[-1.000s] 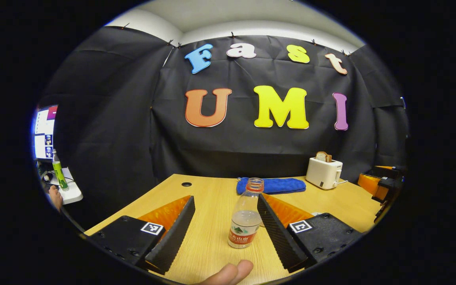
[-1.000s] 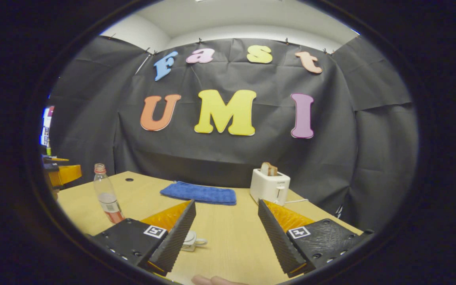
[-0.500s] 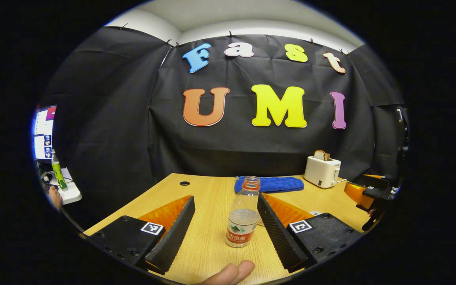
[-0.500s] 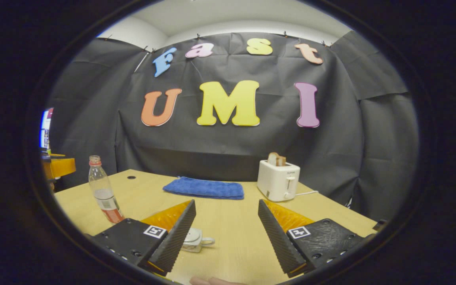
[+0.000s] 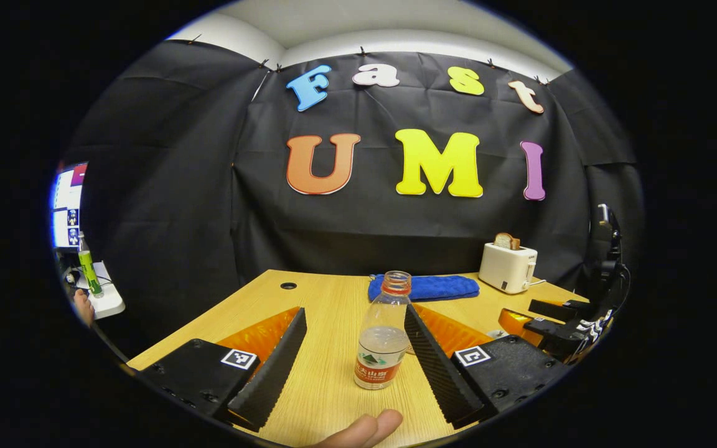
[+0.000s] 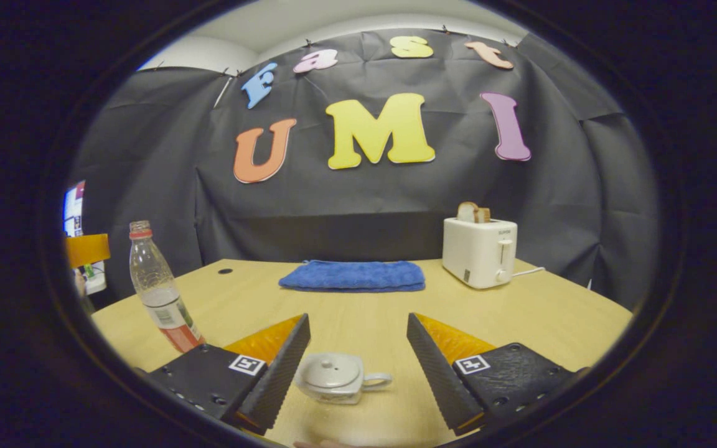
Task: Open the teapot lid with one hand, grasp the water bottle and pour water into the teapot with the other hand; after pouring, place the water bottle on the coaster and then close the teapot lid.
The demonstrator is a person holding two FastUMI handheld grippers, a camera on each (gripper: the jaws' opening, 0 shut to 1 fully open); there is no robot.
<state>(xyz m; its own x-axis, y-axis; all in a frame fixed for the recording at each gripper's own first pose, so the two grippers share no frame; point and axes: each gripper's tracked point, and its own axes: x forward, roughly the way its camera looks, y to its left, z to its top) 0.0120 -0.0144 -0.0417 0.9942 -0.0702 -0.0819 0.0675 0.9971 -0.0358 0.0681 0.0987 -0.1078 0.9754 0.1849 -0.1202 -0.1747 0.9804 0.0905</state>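
Clear plastic forms the water bottle (image 5: 383, 336), which is standing upright on the wooden worktop (image 5: 327, 298), its long axis vertical and its cap off. In the left gripper view the bottle is sitting between the spread fingers of the left gripper (image 5: 355, 358), close beside the finger on the view's right; whether it is touching that finger cannot be told, and the other finger is standing well apart from it. In the right gripper view the white teapot (image 6: 337, 376), lid in place and handle pointing toward the view's right, is lying low between the parted fingers of the right gripper (image 6: 358, 373), just beside the finger on the view's left. Judged from this layout, the right gripper is nearer the teapot lid and the left gripper is nearer the bottle. The coming lid lift is likely requiring a descent onto the lid knob. No coaster can be made out.
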